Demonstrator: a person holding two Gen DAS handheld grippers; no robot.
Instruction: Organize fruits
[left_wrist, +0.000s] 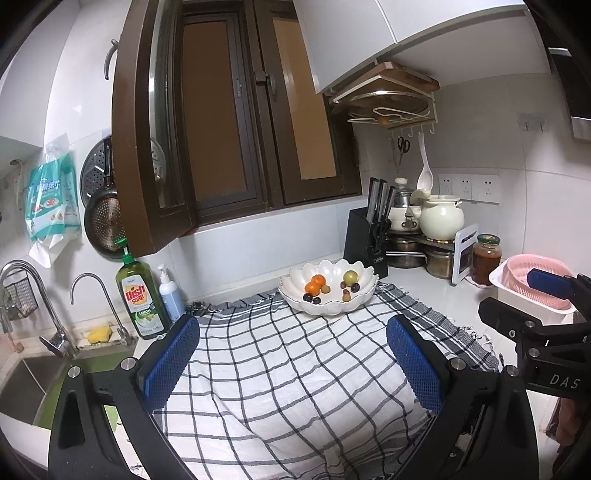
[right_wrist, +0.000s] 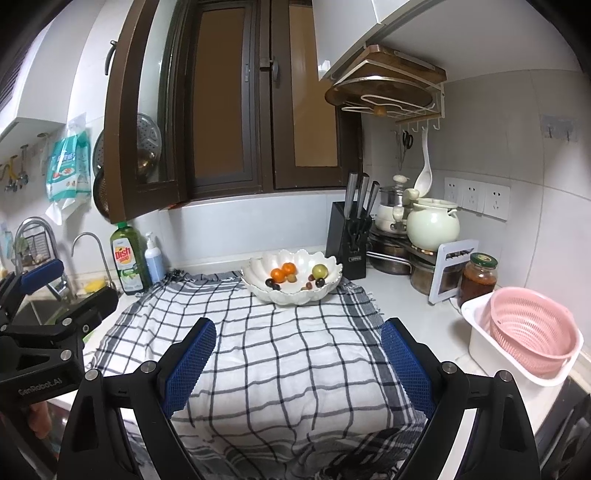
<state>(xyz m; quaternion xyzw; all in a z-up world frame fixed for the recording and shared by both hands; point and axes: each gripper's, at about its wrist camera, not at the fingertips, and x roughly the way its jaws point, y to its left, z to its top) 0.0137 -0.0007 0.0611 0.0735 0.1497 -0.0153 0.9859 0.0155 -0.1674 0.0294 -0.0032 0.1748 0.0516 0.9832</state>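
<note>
Left wrist view: left gripper (left_wrist: 291, 363) and right gripper (right_wrist: 298, 363) both spread wide, empty, above checked cloth (left_wrist: 295, 369). Fruits sit in white bowl (left_wrist: 364, 275) beyond. Risk: small round fruits may roll from the pads

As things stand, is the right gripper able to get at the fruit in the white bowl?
Probably yes. The right gripper has open, empty jaws pointing toward the bowl, and only bare checked cloth lies between. The fruit sits uncovered.

Fruits (left_wrist: 325, 288) in bowl (left_wrist: 295, 301) on cloth's (left_wrist: 288, 369) far edge.
</note>
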